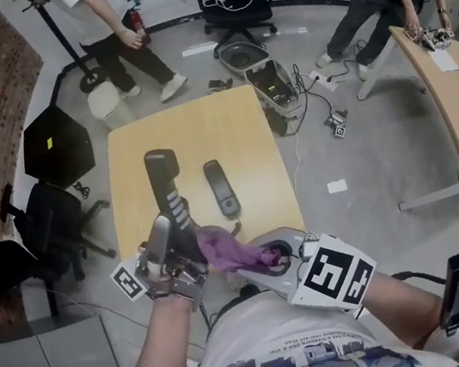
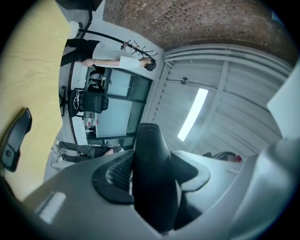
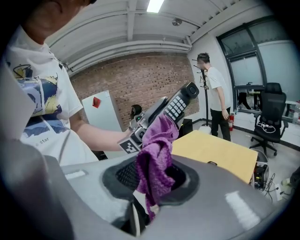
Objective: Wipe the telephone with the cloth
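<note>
- Two black telephone pieces: a cordless handset [image 1: 165, 180] held above the wooden table [image 1: 195, 132], and a second unit [image 1: 221, 187] lying flat on it.
- One crumpled purple cloth [image 1: 228, 252], pinched in the right gripper [image 1: 264, 259], just beside the handset.
- The left gripper [image 1: 179, 221] clamps the handset's lower end; the handset's long axis rises steeply, with the keypad facing the cloth.

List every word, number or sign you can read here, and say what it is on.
"star": on the person's white T-shirt, in the right gripper view.
Handset keypad: key marks too small to read.
Marker cube: black-and-white pattern, no lettering.
</note>
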Available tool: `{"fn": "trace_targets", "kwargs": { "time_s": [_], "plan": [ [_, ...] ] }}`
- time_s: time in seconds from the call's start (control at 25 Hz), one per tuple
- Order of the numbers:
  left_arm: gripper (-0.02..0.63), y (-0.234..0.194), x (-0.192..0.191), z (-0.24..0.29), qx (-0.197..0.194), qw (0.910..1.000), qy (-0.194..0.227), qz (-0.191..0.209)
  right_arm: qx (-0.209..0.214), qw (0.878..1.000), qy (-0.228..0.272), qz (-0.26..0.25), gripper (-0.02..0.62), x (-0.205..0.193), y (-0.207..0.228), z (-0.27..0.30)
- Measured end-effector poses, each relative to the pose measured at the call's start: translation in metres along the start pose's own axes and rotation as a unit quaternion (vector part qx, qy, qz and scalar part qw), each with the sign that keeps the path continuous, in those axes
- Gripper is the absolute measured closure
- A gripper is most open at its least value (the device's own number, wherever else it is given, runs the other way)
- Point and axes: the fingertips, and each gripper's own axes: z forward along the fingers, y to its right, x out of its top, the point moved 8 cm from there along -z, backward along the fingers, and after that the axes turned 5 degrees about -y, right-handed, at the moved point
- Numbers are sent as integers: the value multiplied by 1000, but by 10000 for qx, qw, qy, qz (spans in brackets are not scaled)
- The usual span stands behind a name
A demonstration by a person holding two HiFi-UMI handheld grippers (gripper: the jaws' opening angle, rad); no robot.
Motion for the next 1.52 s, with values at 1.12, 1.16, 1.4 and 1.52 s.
{"fn": "trace_targets", "kwargs": {
  "time_s": [1.12, 1.16, 1.4, 1.52],
  "plan": [
    [350, -27, -31, -10, 2869, 9409, 98, 1797, -946, 9917, 373, 785, 509, -66, 88, -93],
    [350, -32, -34, -11, 3044, 9347, 129, 1832, -934, 9918, 365, 787, 509, -70, 90, -96],
    [350, -60, -41, -16, 4453, 8656, 7, 2290, -857, 9926, 308, 806, 509, -88, 110, -119],
    [350, -68, -35, -20, 4720, 8446, -126, 2525, -836, 9923, 257, 874, 509, -94, 110, -118]
  ]
}}
